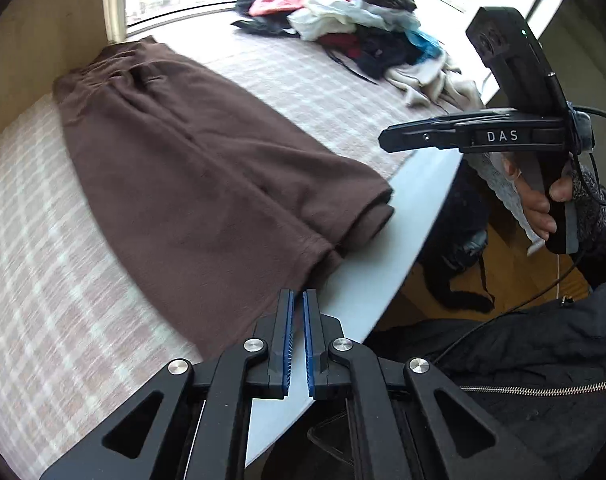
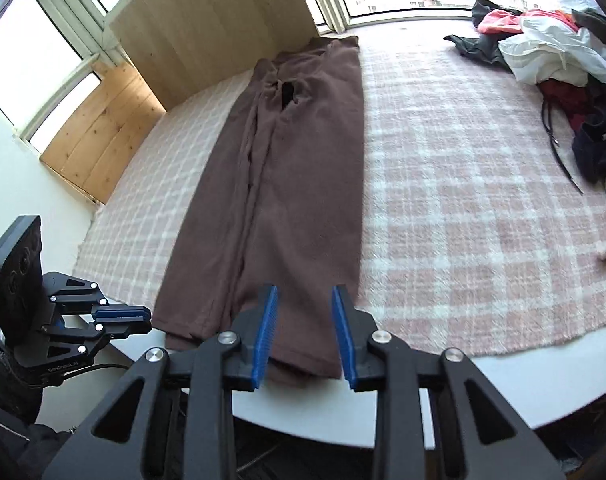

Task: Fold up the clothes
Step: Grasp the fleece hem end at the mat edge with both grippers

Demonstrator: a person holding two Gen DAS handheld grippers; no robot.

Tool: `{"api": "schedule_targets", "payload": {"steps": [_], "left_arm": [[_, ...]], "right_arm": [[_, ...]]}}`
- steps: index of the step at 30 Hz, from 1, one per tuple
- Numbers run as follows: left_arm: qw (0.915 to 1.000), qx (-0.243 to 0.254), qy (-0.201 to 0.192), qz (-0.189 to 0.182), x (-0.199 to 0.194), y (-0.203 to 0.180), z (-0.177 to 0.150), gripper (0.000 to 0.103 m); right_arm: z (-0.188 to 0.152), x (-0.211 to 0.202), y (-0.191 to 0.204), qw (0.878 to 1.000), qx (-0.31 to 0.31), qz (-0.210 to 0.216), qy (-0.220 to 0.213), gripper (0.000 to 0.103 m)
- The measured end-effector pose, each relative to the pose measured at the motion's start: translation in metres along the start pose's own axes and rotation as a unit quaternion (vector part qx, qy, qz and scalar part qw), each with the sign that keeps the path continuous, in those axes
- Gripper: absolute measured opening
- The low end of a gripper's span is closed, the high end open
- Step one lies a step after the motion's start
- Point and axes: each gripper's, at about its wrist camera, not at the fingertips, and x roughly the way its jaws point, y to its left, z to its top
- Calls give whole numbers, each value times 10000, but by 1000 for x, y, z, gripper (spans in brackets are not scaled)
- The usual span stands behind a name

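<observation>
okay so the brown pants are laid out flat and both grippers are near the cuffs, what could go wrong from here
The brown pants have cuffs overhanging the blanket near the table edge, so a tug may drag them off. The left gripper looks nearly shut and may miss the fabric. The right gripper might pinch only one layer.

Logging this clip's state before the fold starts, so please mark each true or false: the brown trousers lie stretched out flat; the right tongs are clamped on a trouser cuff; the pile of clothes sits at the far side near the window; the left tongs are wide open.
1. The brown trousers lie stretched out flat on the checked blanket. True.
2. The right tongs are clamped on a cuff. False: open, gripping nothing.
3. The pile of clothes sits by the window. True.
4. The left tongs are wide open. False: nearly closed, a narrow gap, empty.
</observation>
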Motion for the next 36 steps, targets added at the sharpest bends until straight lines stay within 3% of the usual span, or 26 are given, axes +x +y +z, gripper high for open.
{"api": "schedule_targets", "payload": {"steps": [4, 7, 10, 13, 15, 19, 21, 23, 28, 31, 33, 36], "left_arm": [[9995, -195, -107, 230, 8, 27, 1, 4], [9996, -198, 89, 154, 33, 30, 0, 6], [9995, -99, 251, 152, 41, 23, -11, 6], [9996, -247, 10, 118, 23, 25, -18, 19], [9992, -364, -136, 104, 17, 33, -19, 20], [9991, -311, 116, 249, 24, 43, -21, 21], [9981, -590, 173, 86, 24, 53, -24, 33], [9954, -931, 185, -134, 26, 61, -26, 36], [9951, -901, 328, -227, 36, 55, -26, 36], [9964, -739, 363, -196, 35, 51, -25, 35], [9959, -762, 398, -290, 35, 52, -26, 12], [9952, -824, 323, -409, 31, 56, -27, 5]], "right_arm": [[-11, 48, 19, 9953, -598, -361, 665, 28], [-29, 42, 38, 9836, -1452, -816, 687, 28], [-23, 22, 30, 9905, -988, -651, 696, 28], [-20, 3, 10, 9969, -453, -533, 365, 34], [-22, 10, 6, 9956, -443, -553, 618, 34], [-29, 14, -11, 9940, -47, -613, 904, 36], [-33, 14, -24, 9935, 372, -522, 944, 42], [-37, 15, -31, 9924, 669, -390, 961, 42], [-43, 21, -18, 9936, 237, -508, 976, 44], [-46, 22, -12, 9929, -100, -610, 1014, 40], [-46, 22, -13, 9934, -103, -335, 1088, 18], [-42, 18, -20, 9931, 109, -48, 1166, 10]]}}
